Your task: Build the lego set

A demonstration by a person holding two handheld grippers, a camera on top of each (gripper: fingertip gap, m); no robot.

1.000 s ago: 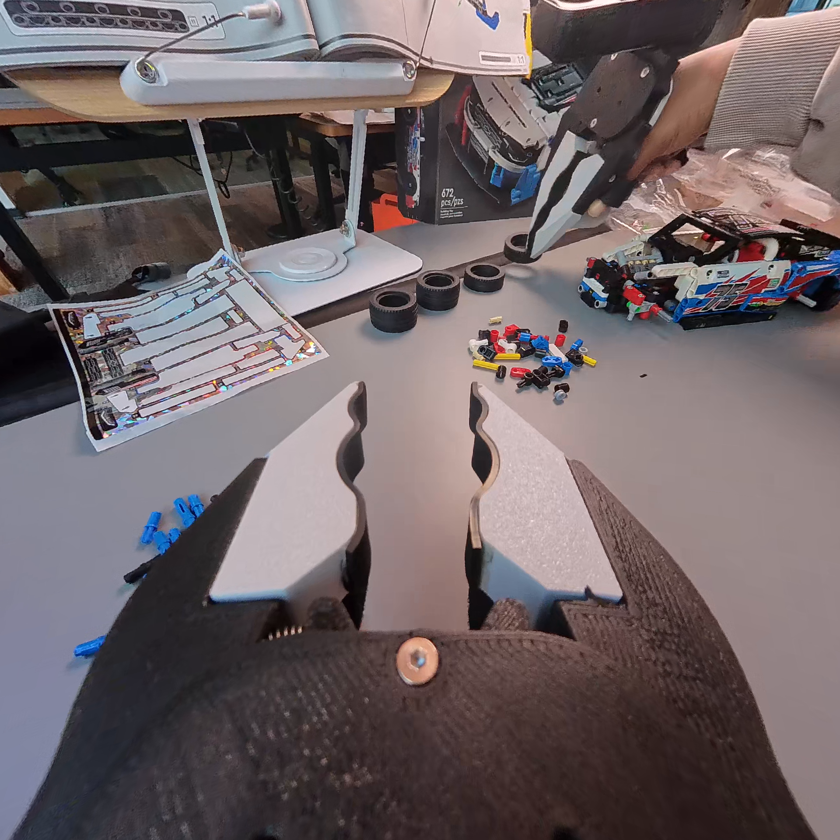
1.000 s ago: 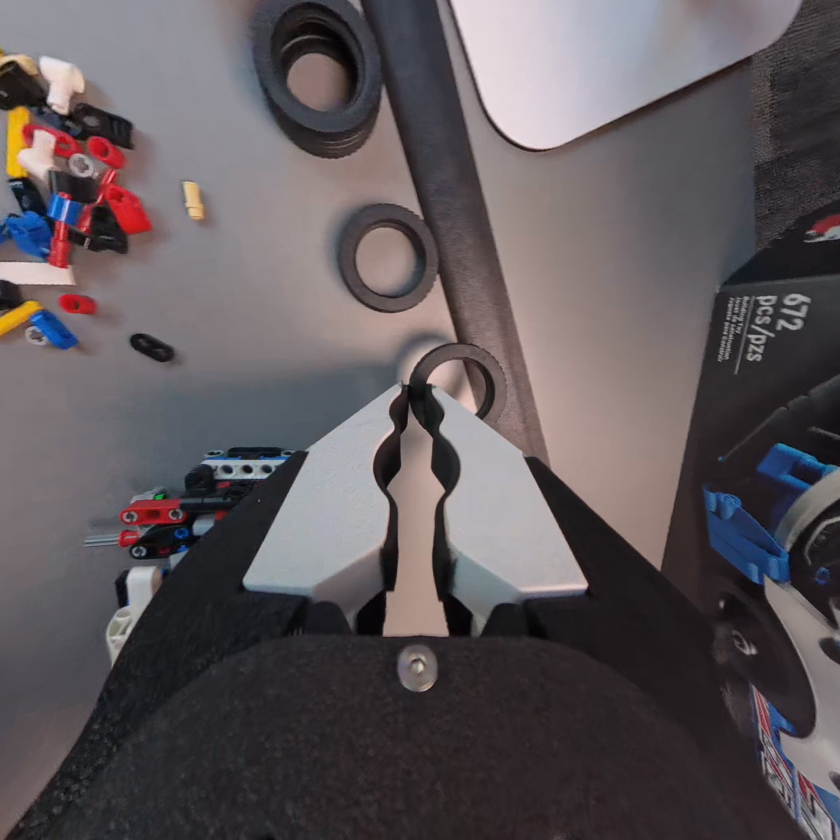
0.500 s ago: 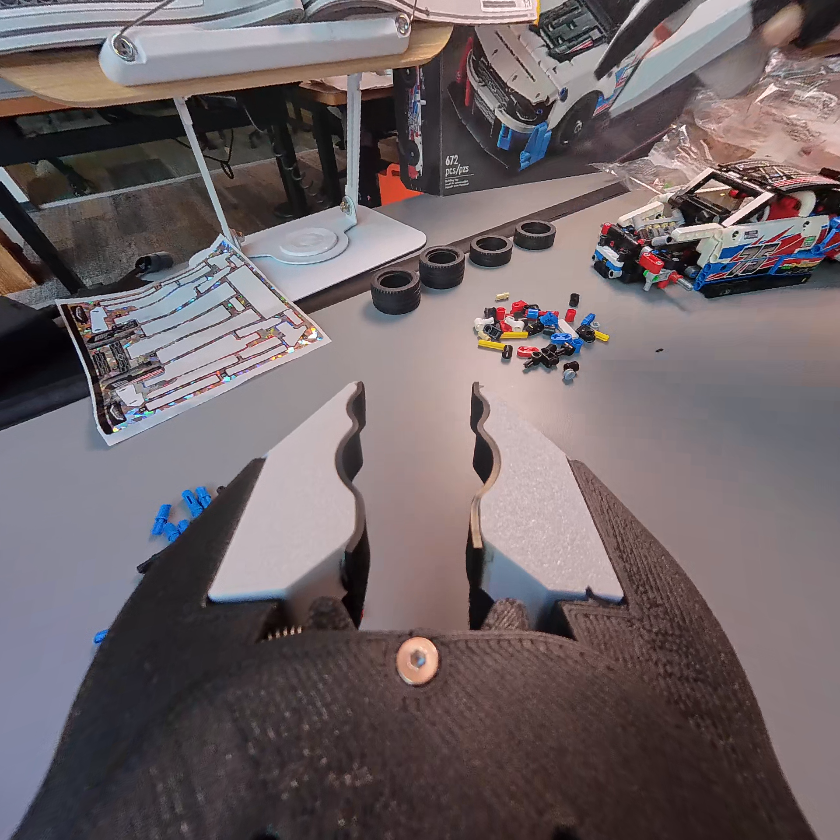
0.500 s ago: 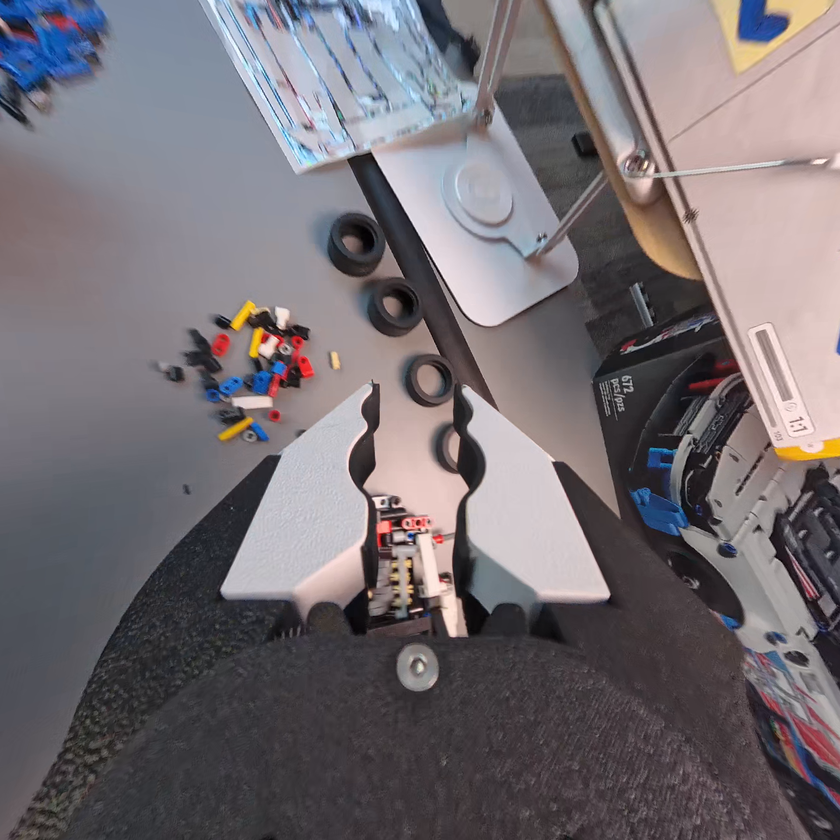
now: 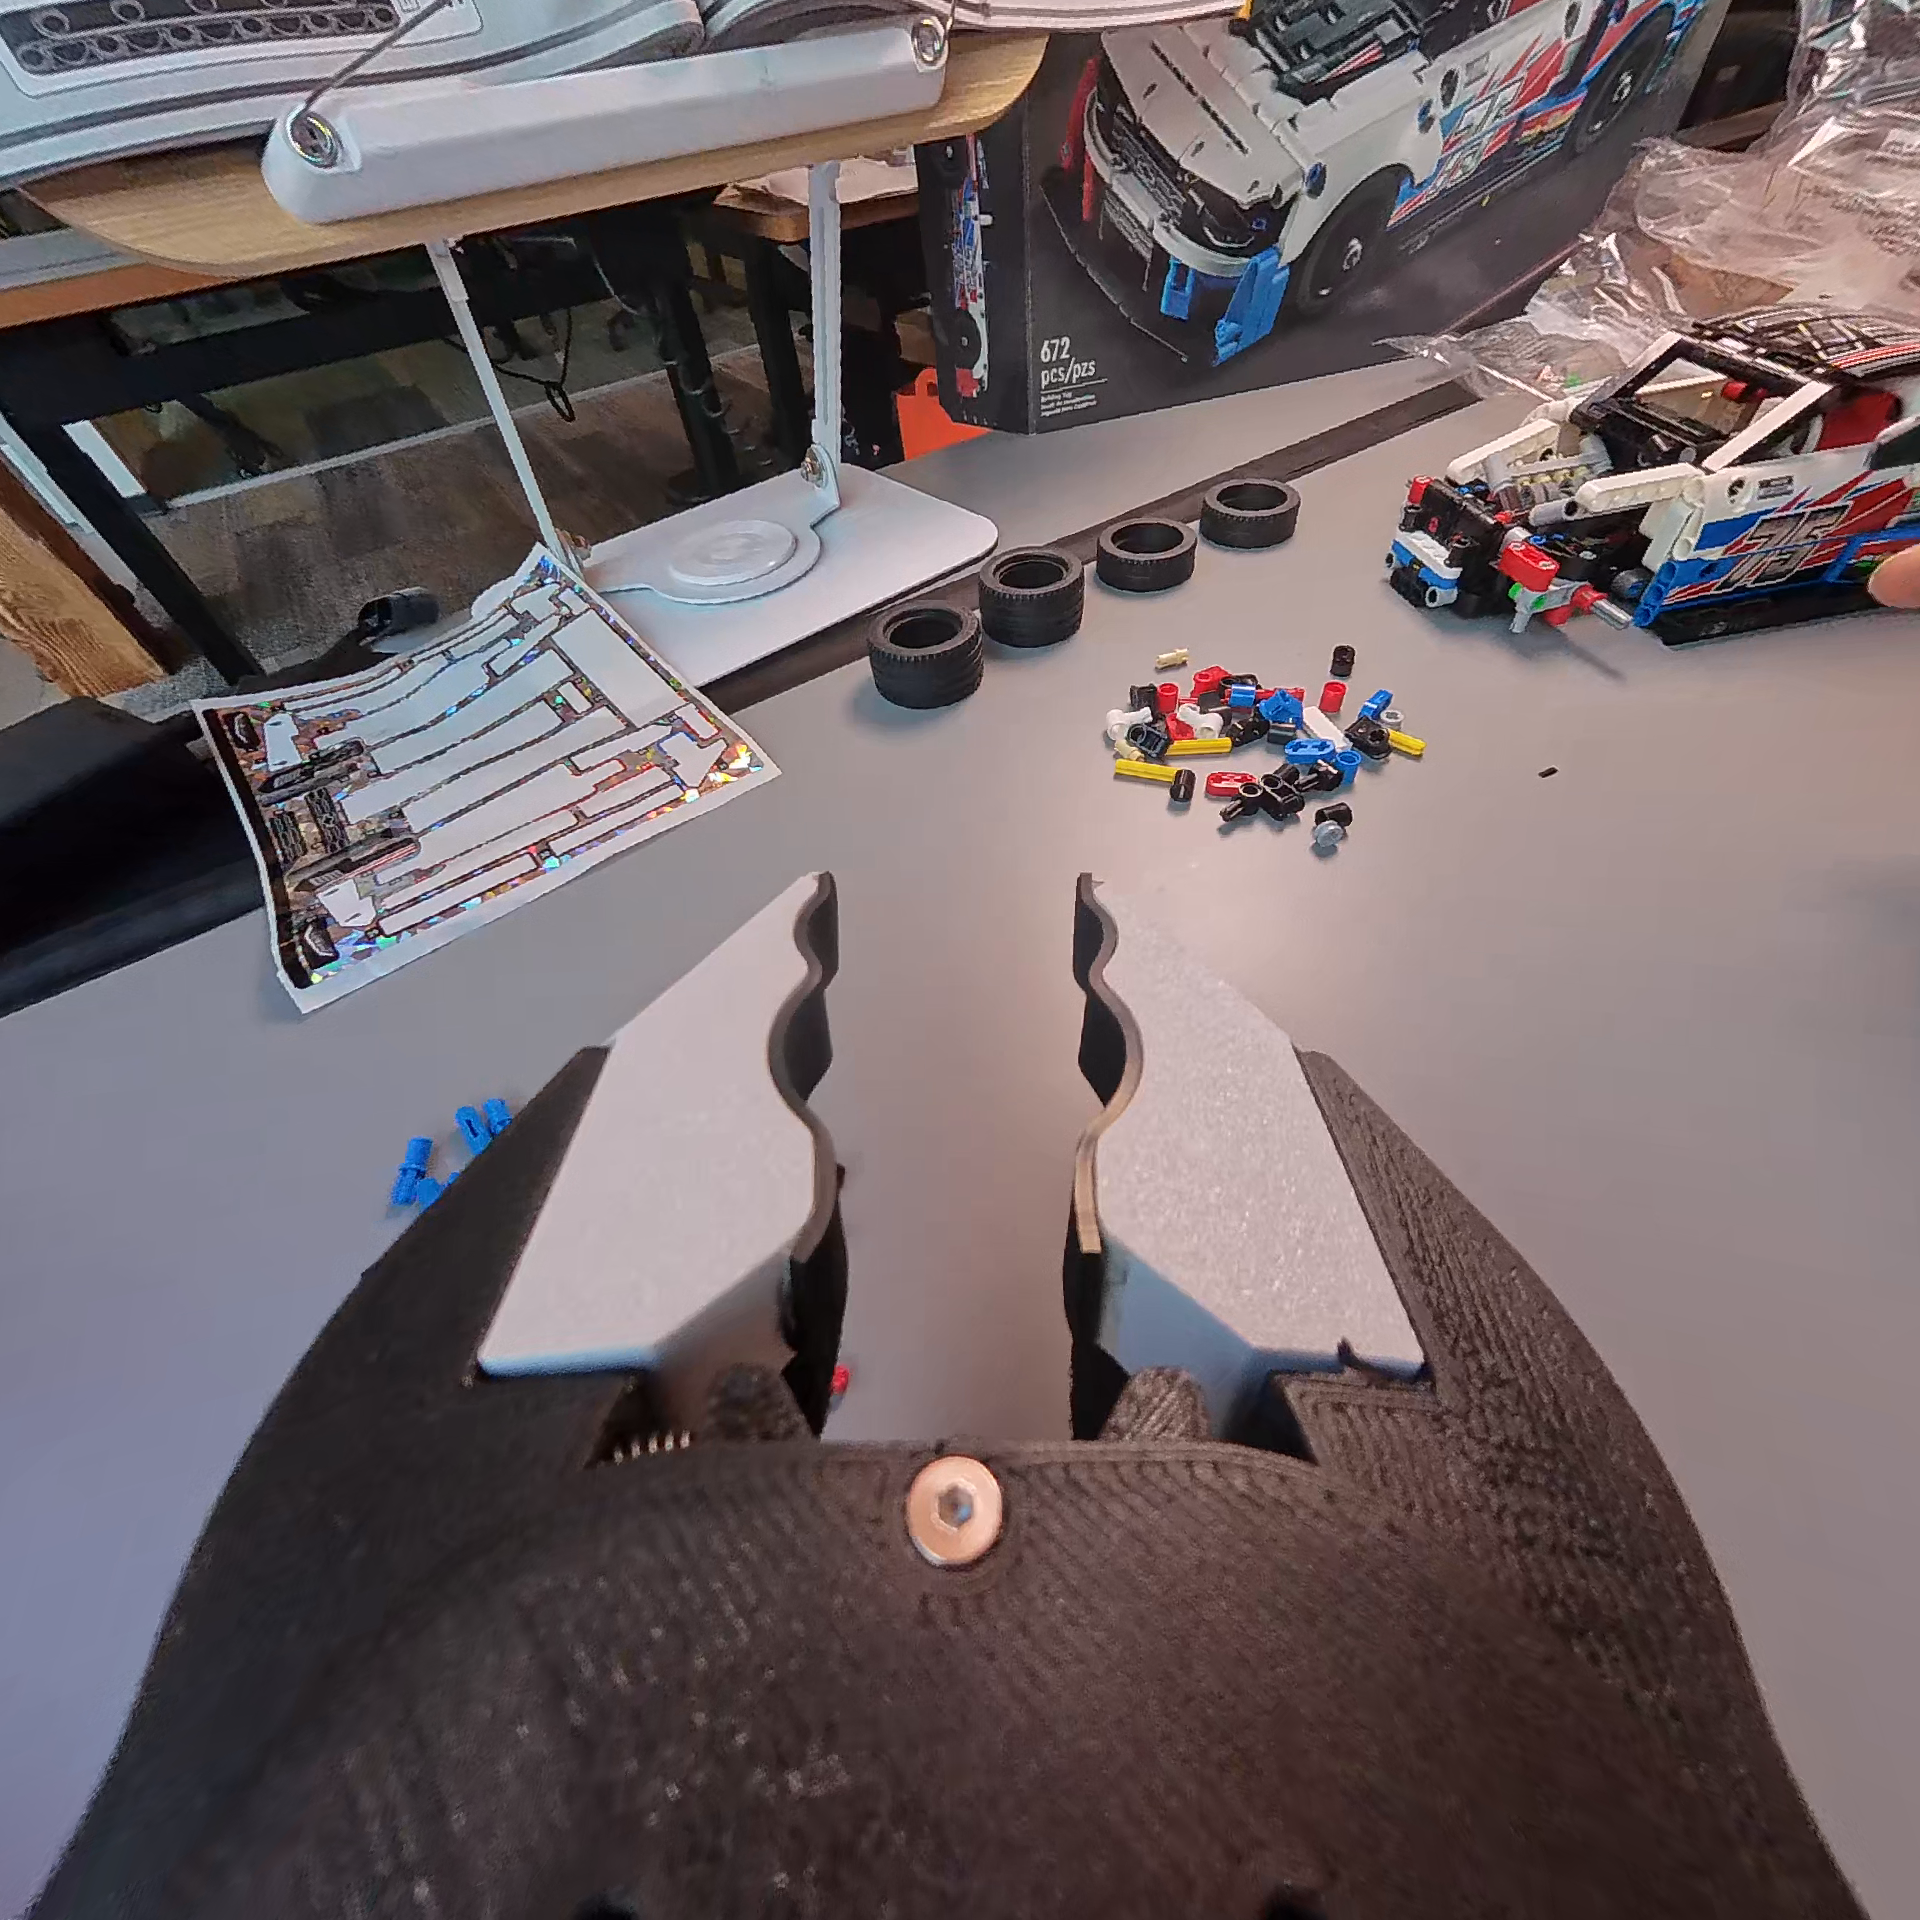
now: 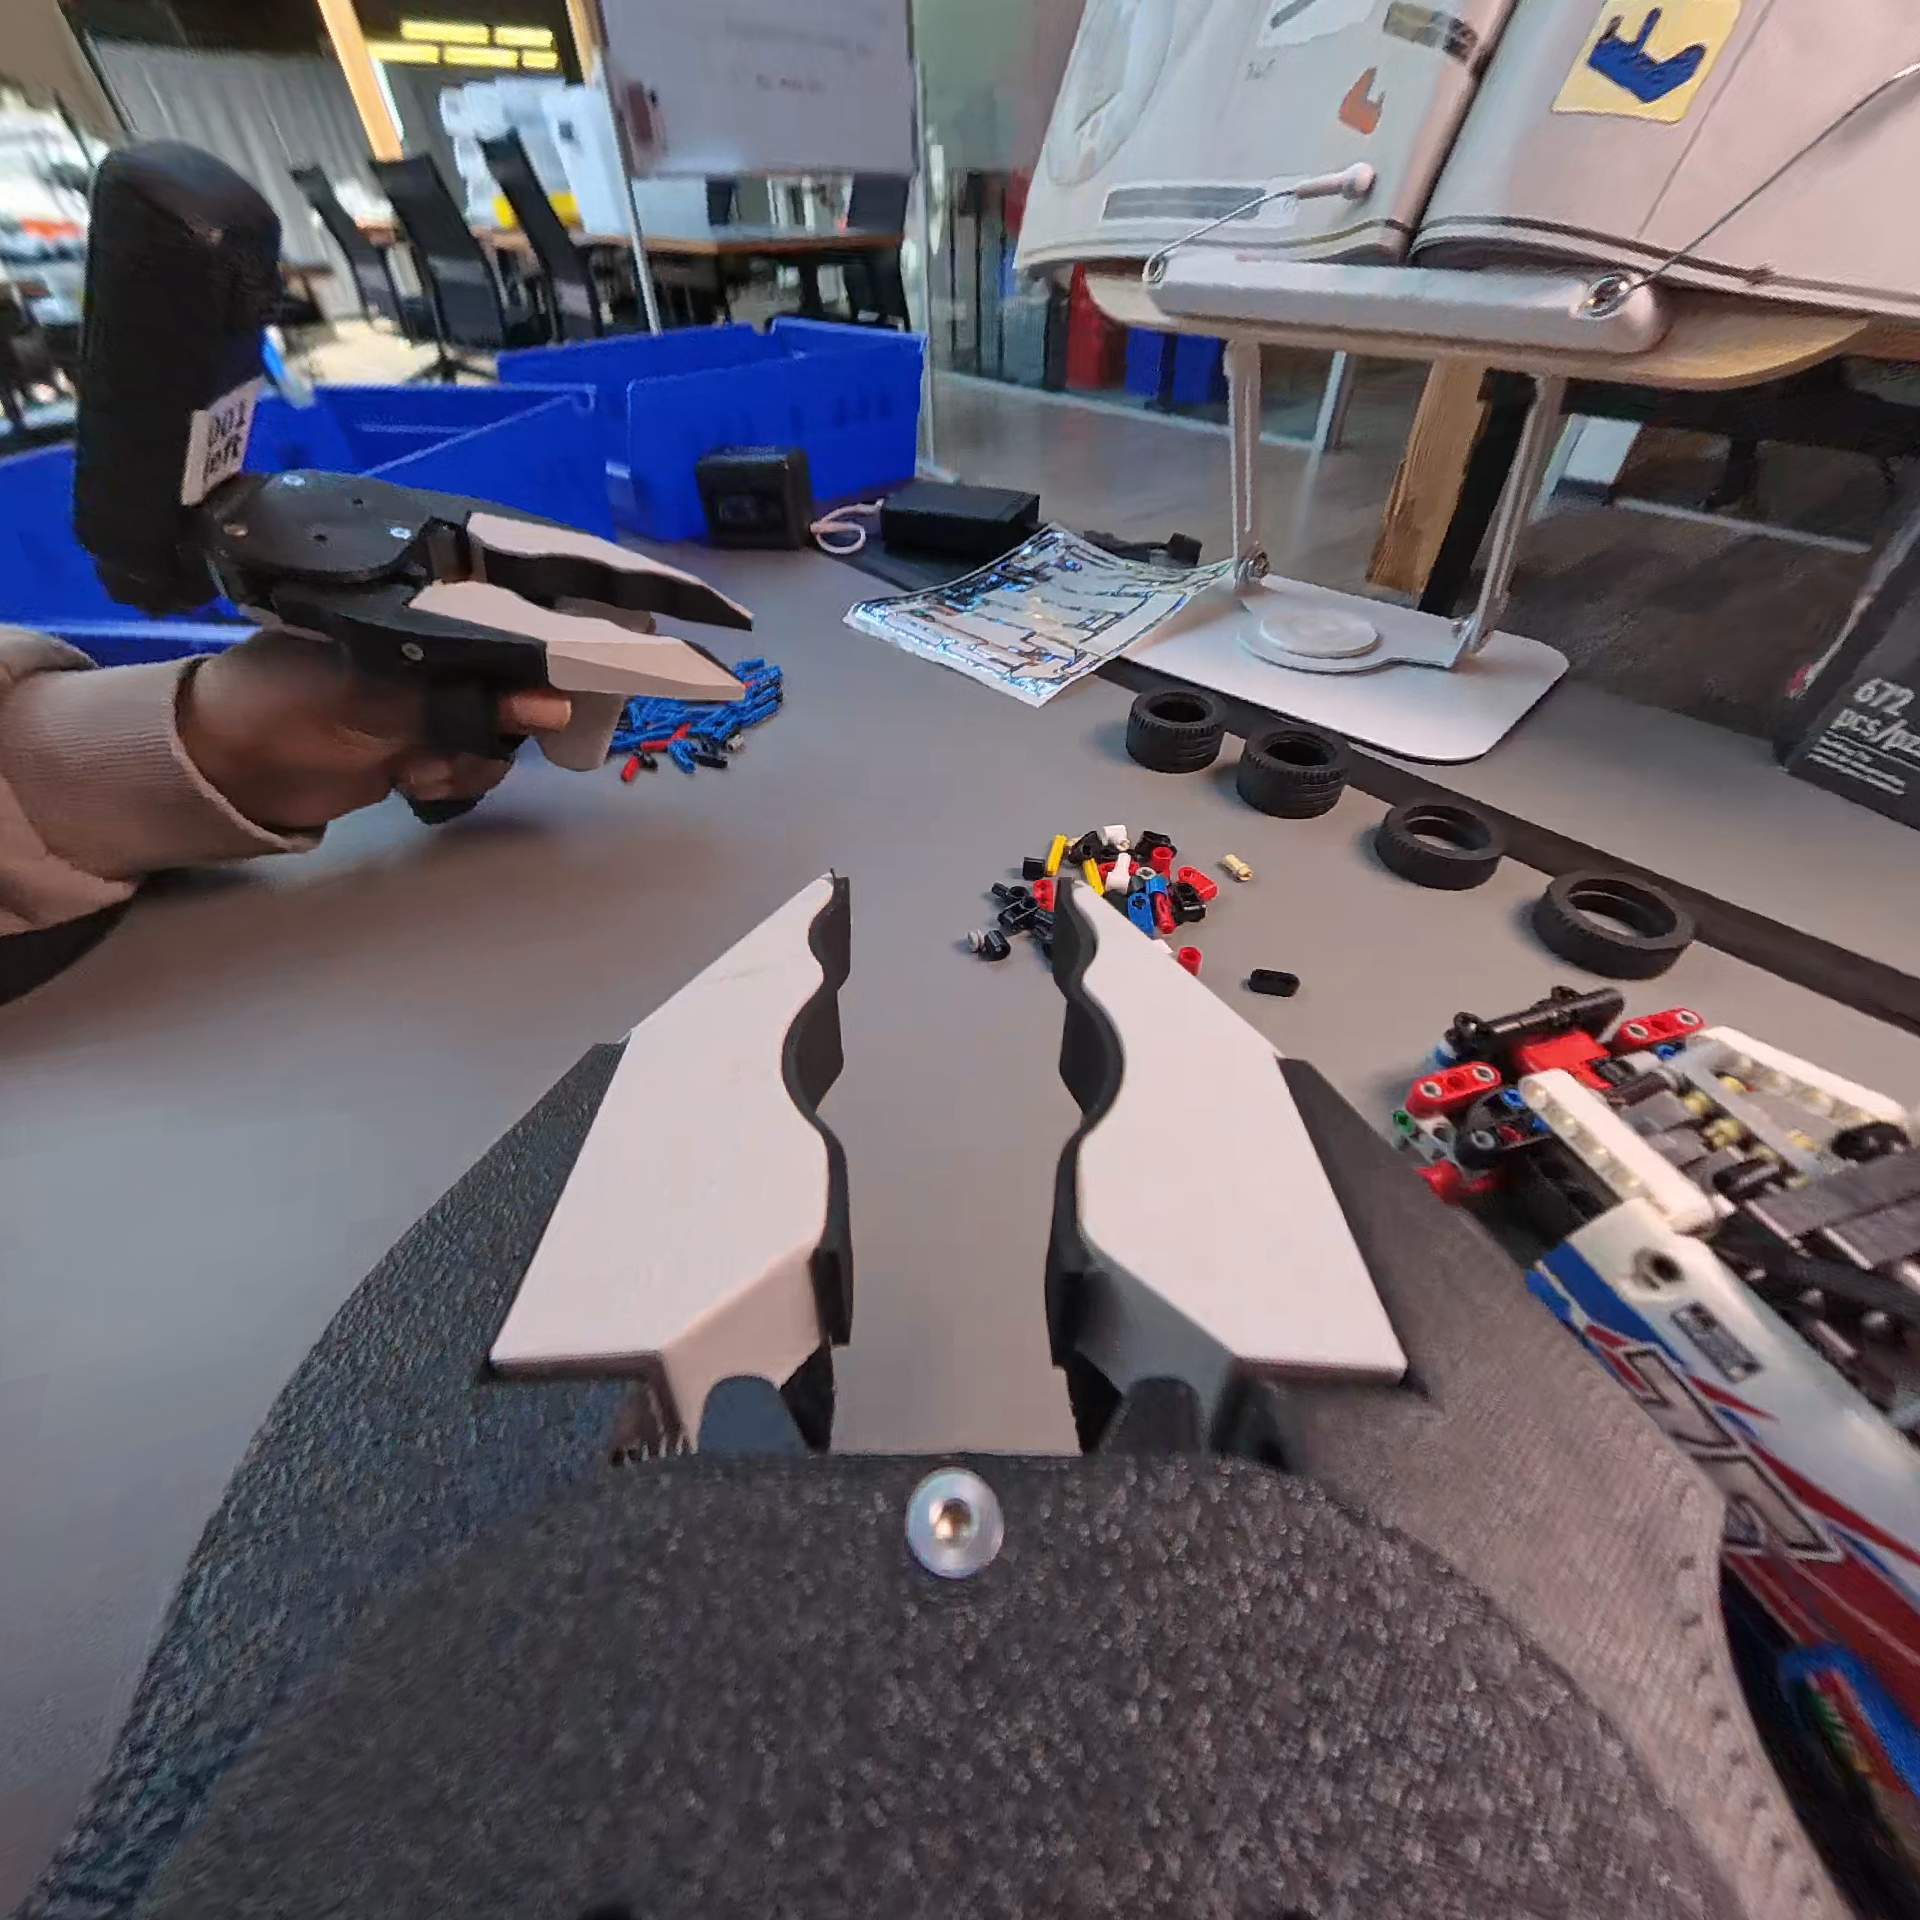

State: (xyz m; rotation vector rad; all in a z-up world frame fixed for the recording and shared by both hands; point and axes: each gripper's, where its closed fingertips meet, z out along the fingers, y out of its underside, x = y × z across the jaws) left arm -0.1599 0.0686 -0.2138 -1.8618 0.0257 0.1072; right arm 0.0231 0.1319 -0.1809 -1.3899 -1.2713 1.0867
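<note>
With both claws spread and empty, right claw (image 6: 951, 899) has four tires (image 6: 1176, 729) ahead-right: light, rubbery, grippy; pinch one across its tread. Left claw (image 5: 951, 894) idle.

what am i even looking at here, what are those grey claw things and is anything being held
The grey claws are two hand-held grippers, one in each of a person's hands, each with a camera looking forward along its two fingers. One picture comes from the left gripper, the other from the right gripper. The right view also shows the left gripper farther off, in the person's hand.

Both are open and hold nothing.

On the grey table lie a part-built toy race car, four black tyres in a row, a pile of small coloured pieces, some blue pins and a shiny sticker sheet. Behind stand the set's box and a book stand with the open instruction booklet.
</note>
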